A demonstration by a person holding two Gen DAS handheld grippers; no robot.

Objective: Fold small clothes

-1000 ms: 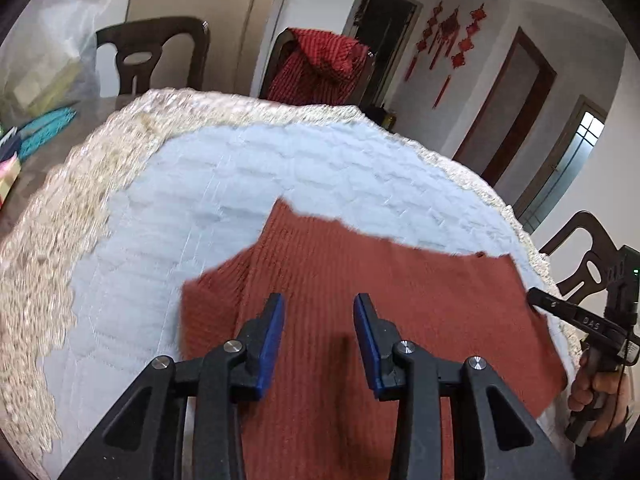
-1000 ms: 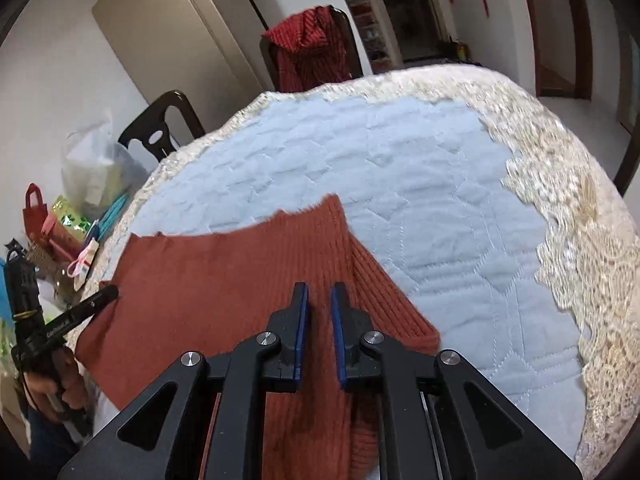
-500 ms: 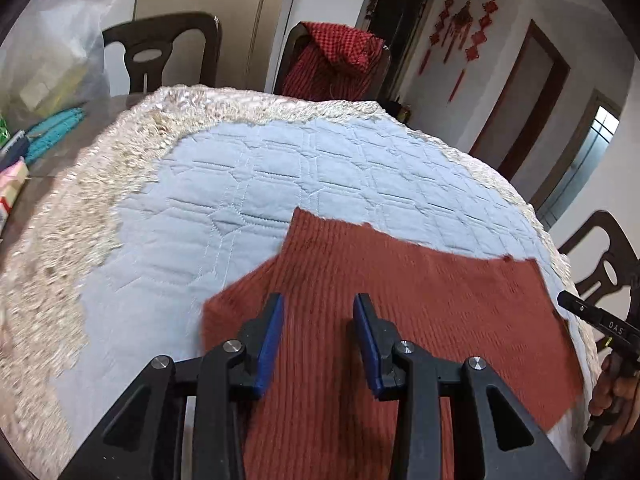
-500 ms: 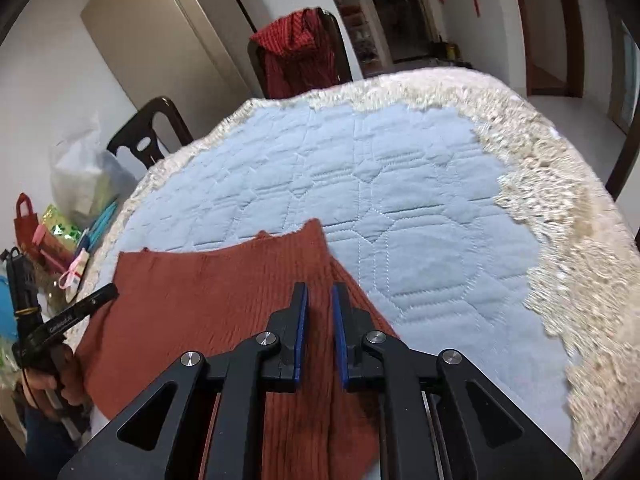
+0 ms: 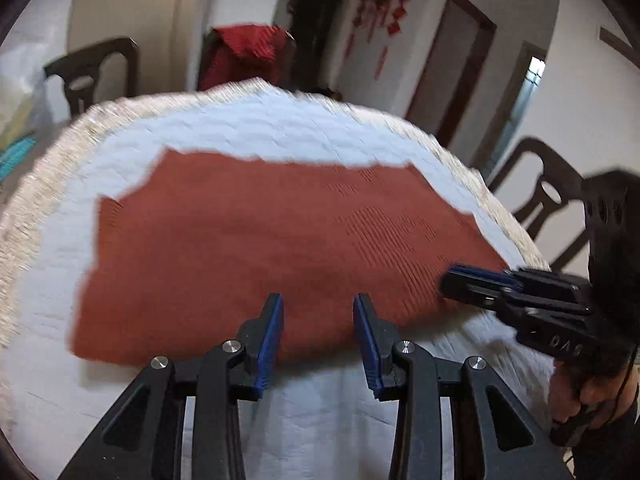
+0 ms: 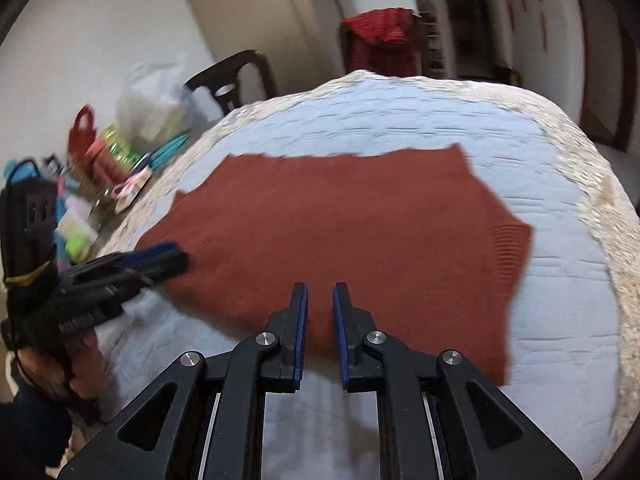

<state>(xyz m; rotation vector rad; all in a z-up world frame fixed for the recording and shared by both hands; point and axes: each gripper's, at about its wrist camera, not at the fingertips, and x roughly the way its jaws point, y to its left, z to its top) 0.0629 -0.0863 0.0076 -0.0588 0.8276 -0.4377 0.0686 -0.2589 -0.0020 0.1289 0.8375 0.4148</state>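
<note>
A rust knit garment [image 5: 280, 232] lies flat on a quilted blue cloth [image 5: 256, 124] over a round table, lace fringe [image 6: 612, 220] at the rim. The left gripper [image 5: 318, 312] hovers at the garment's 6 o'clock edge, jaws partly apart, holding nothing. The right gripper [image 6: 320, 304] hangs over the same near edge, its jaws a narrow slit, empty. Red cloth [image 5: 248, 56] drapes a chair at 12 o'clock; clutter [image 6: 104, 168] sits at 9 o'clock.
</note>
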